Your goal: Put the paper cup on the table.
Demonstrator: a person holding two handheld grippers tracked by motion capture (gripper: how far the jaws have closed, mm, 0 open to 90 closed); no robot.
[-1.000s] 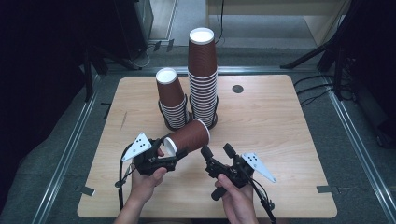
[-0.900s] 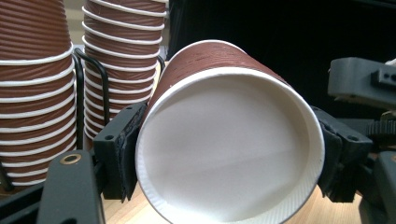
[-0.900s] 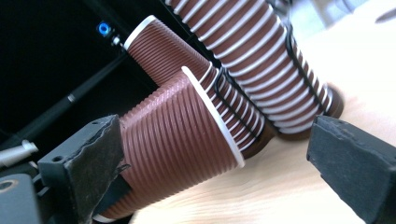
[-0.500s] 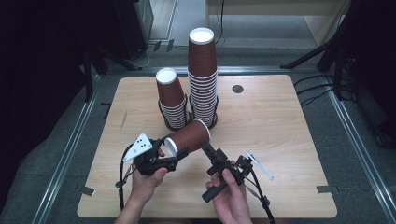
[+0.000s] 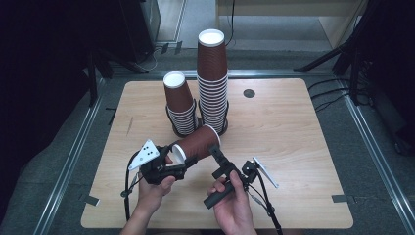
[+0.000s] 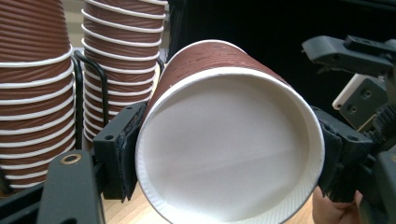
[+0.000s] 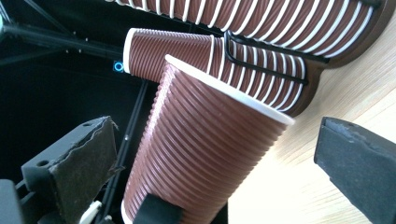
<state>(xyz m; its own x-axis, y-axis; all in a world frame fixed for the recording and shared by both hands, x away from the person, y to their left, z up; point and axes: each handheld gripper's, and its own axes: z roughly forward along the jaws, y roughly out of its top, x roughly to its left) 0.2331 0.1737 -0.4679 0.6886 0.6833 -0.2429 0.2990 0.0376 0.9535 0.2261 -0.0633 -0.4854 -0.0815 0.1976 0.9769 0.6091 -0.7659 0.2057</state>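
Left tool (image 5: 172, 164) clamps cup (image 5: 195, 144) by rim; right tool (image 5: 219, 157) open round it — hard squeeze could crush cup.

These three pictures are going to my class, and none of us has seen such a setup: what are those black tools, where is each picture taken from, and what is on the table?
A person holds a hand tool in each hand, each with two black fingers that pinch things. The high view looks down on the wooden table. The other two come from small cameras riding on the tools, looking along their fingers.

On the table stand two stacks of brown paper cups in wire holders: a tall stack and a short stack.

The left gripper is shut on a single cup held on its side; the left gripper view looks into its white inside. The right gripper is open, its fingers either side of that cup's closed end.
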